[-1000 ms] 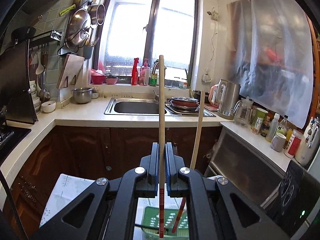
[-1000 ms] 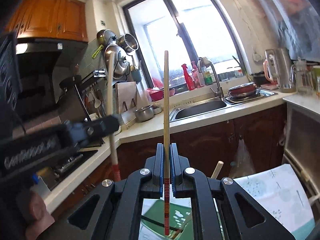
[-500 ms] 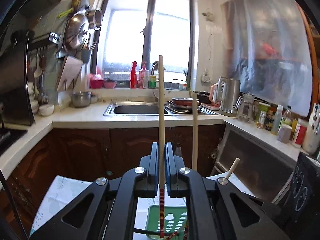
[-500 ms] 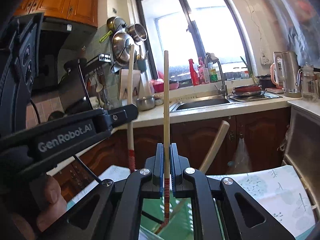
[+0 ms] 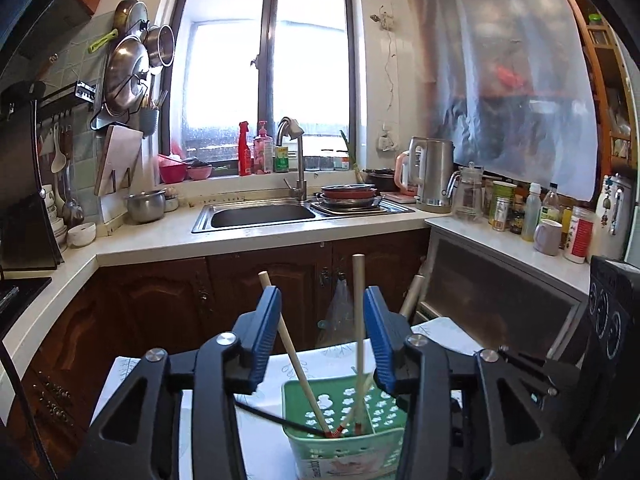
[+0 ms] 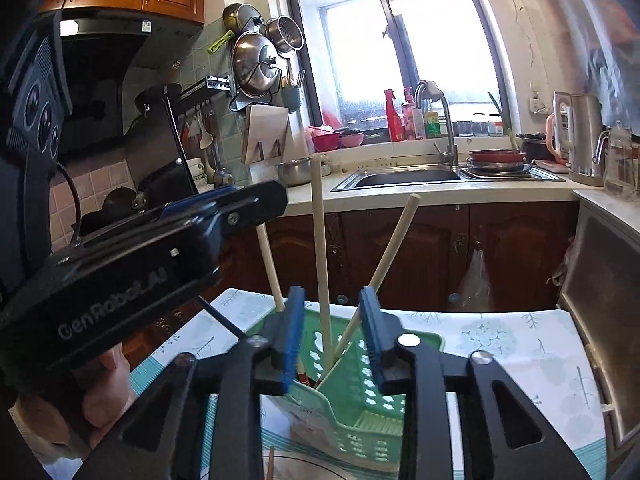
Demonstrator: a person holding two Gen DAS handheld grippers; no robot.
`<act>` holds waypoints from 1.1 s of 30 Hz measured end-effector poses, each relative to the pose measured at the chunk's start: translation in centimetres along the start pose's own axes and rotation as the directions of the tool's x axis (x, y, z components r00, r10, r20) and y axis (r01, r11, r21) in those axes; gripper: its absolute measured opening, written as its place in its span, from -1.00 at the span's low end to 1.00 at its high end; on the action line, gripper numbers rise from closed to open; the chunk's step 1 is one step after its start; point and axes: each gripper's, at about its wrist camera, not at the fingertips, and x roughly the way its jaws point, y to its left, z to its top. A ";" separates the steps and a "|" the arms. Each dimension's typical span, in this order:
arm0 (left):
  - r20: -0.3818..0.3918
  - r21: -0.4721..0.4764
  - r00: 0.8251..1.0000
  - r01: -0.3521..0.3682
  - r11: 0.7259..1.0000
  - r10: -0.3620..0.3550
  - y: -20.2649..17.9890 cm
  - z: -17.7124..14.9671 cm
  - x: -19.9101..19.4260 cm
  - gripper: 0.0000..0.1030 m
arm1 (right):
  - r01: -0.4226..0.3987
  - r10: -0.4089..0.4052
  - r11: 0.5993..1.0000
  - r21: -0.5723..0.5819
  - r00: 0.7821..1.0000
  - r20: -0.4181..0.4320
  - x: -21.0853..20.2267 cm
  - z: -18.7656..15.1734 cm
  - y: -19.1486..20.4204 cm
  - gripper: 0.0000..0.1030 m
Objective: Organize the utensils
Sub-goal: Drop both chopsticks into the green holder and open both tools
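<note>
Opening both tongs: my left gripper (image 5: pixel 322 316) spread, pads clear of chopsticks (image 5: pixel 294 356) standing loose in green basket (image 5: pixel 344 446) at 6 o'clock; my right gripper (image 6: pixel 328 320) likewise spread, nothing pinched. Only right view shows left gripper sideways at 9 o'clock, hand (image 6: pixel 100 396) beneath it, third chopstick (image 6: pixel 390 256) leaning toward 1 o'clock

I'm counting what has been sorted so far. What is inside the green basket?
Three pale chopsticks with red tips stand loose in the green basket, leaning apart. The basket's floor is mostly hidden by its walls and the grippers, so anything lying flat there cannot be seen.
</note>
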 end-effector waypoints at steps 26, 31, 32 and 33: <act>-0.349 -0.134 0.937 -0.053 0.990 0.003 8.4 -3.4 -1.6 0.07 | 0.105 -0.119 0.992 -0.072 0.970 -0.214 8.0 10.0 3.3 -0.88; -0.366 -0.153 0.930 -0.042 0.987 -0.017 8.8 -4.0 -0.8 0.07 | 0.120 -0.168 0.974 -0.191 0.952 -0.256 9.6 11.7 7.8 -0.89; -0.366 -0.160 0.930 -0.038 0.986 -0.023 8.9 -4.0 -0.7 0.07 | 0.121 -0.177 0.970 -0.212 0.947 -0.269 10.1 11.8 8.6 -0.89; -0.366 -0.163 0.930 -0.035 0.986 -0.027 8.9 -4.0 -0.5 0.07 | 0.115 -0.180 0.967 -0.229 0.941 -0.288 10.6 11.9 9.4 -0.89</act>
